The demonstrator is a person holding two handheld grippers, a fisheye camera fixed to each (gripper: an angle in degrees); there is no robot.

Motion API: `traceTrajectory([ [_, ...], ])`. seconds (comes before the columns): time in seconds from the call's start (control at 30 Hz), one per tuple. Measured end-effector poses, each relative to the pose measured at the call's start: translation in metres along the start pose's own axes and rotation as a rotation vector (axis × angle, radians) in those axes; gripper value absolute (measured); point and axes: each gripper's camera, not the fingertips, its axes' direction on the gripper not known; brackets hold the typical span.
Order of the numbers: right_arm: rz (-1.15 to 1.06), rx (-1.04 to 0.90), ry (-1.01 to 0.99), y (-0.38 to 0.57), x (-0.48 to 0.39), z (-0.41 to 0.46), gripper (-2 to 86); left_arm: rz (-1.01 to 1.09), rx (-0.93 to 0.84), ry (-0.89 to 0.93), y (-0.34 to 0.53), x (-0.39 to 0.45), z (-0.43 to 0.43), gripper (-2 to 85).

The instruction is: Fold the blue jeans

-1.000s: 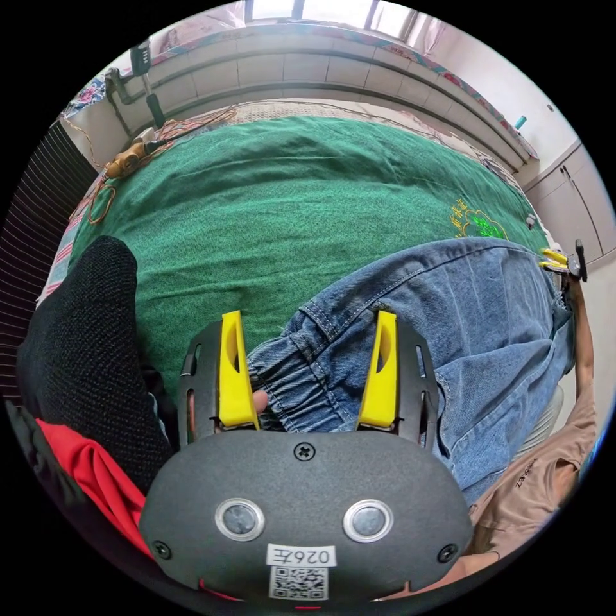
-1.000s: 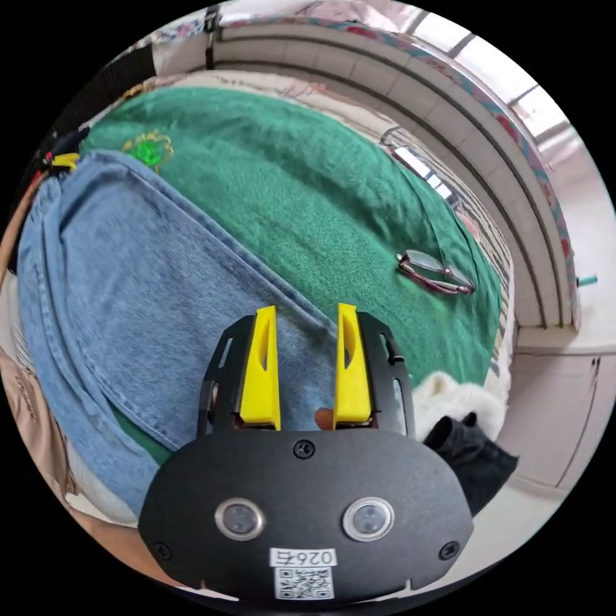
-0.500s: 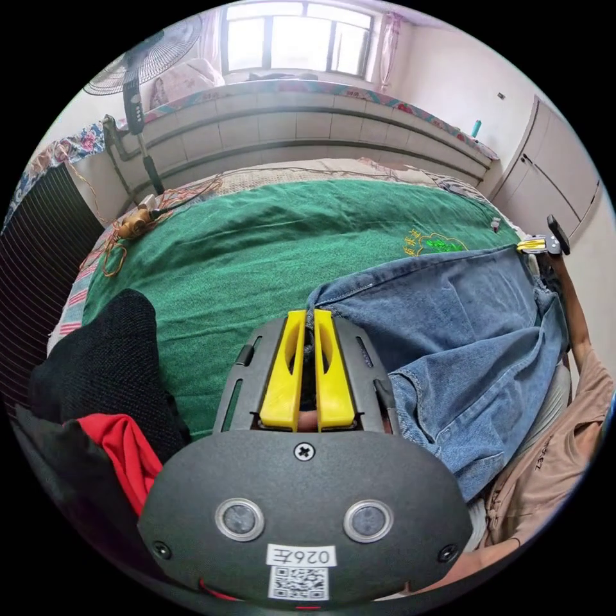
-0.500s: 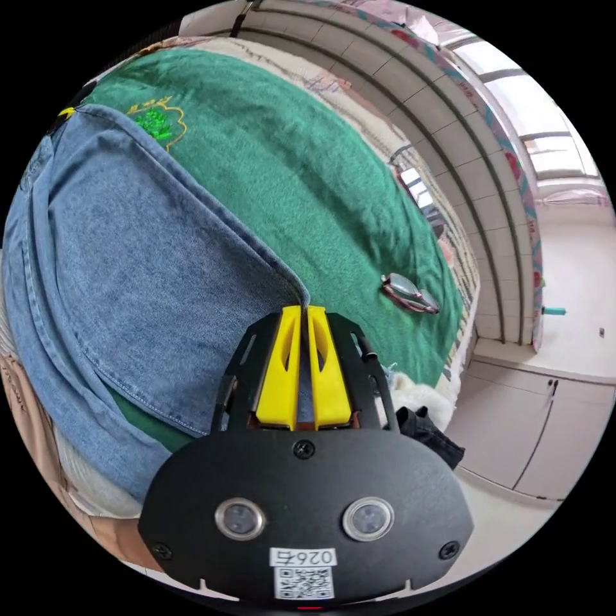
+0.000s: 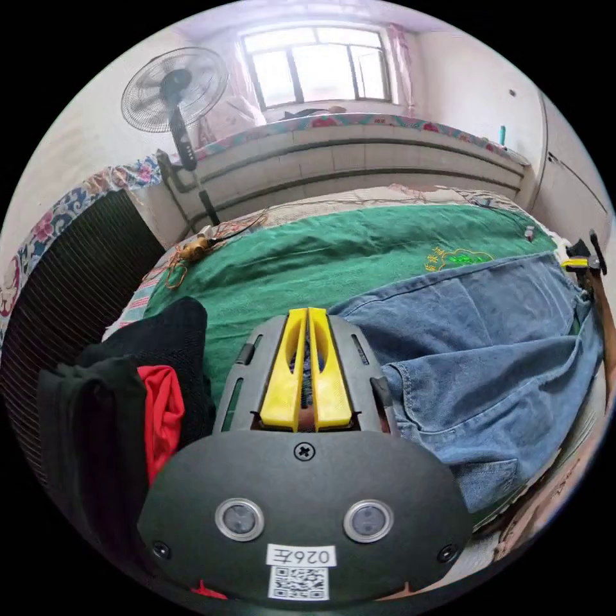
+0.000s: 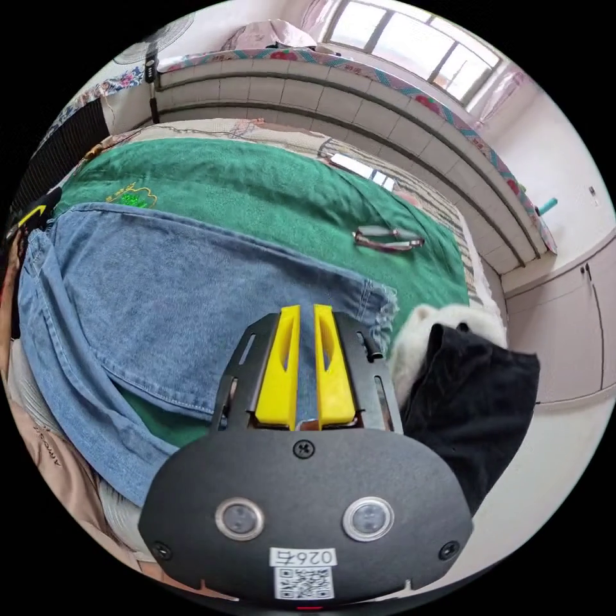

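Both grippers, left gripper [image 5: 307, 359] and right gripper [image 6: 307, 359], clamp the faded blue denim jeans [image 6: 160, 289] spread across the green blanket-covered bed [image 6: 256, 186], where open room lies toward twelve o'clock, though denim could slip or snag the wire-rimmed glasses [image 6: 388, 237].

Both grippers' jaws closed onto the blue jeans [image 5: 487, 359]

Each camera is sitting just behind its own jaws and looking forward, close over the green blanket [image 5: 308, 256]. Both views are sharing the blue jeans [image 6: 167, 282] and the window [image 5: 321, 64] wall ahead.
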Motion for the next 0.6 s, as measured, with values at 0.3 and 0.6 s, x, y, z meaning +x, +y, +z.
traceTrajectory([
  [0.3, 0.13, -0.098, 0.091, 0.074, 0.016, 0.03, -1.0, 0.139, -0.334, -0.175, 0.012, 0.042, 0.029, -1.0],
  [0.6, 0.211, 0.479, 0.269, 0.185, -0.043, -0.107, -1.3, -0.35, 0.383, -0.216, 0.13, 0.034, -0.188, -1.0],
])
